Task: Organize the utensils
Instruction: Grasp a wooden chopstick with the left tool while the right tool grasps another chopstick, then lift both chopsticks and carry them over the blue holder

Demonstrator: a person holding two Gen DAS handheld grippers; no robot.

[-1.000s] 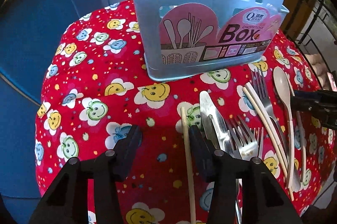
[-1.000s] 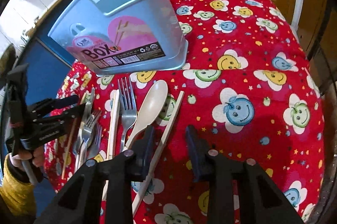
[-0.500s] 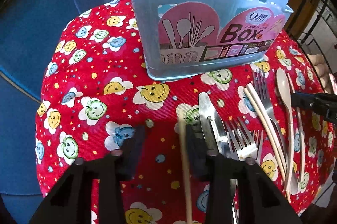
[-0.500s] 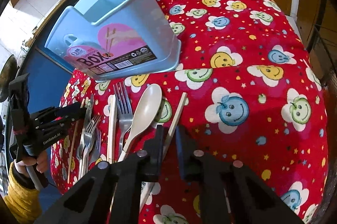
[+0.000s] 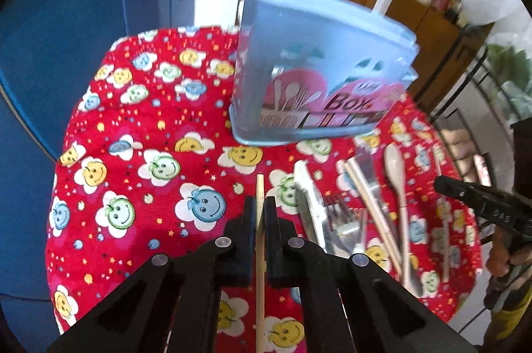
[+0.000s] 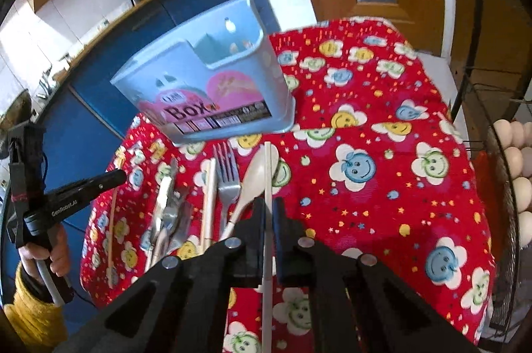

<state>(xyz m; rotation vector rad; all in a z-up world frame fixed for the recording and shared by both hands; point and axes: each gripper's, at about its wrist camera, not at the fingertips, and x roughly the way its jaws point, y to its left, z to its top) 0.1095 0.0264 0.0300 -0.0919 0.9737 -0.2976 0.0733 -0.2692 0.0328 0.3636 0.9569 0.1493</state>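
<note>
Tools (image 5: pixel 260 210) (image 6: pixel 268 210) grip two chopsticks (image 5: pixel 259 186) (image 6: pixel 268 167).

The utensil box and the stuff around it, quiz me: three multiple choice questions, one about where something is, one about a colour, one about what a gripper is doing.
1. Where does the utensil box stand relative to the loose cutlery?
A. Behind it, farther from the grippers
B. On top of it
C. On the floor

2. What colour is the tablecloth?
A. Plain green
B. Red with smiley faces
C. White

3. What is the left gripper doing?
A. Open over the knife
B. Shut on a chopstick
C. Holding the box

Answers: 1 A, the box sits past the fork and spoon. 2 B, red cloth with cartoon faces. 3 B, the chopstick is pinched between the closed jaws.
</note>
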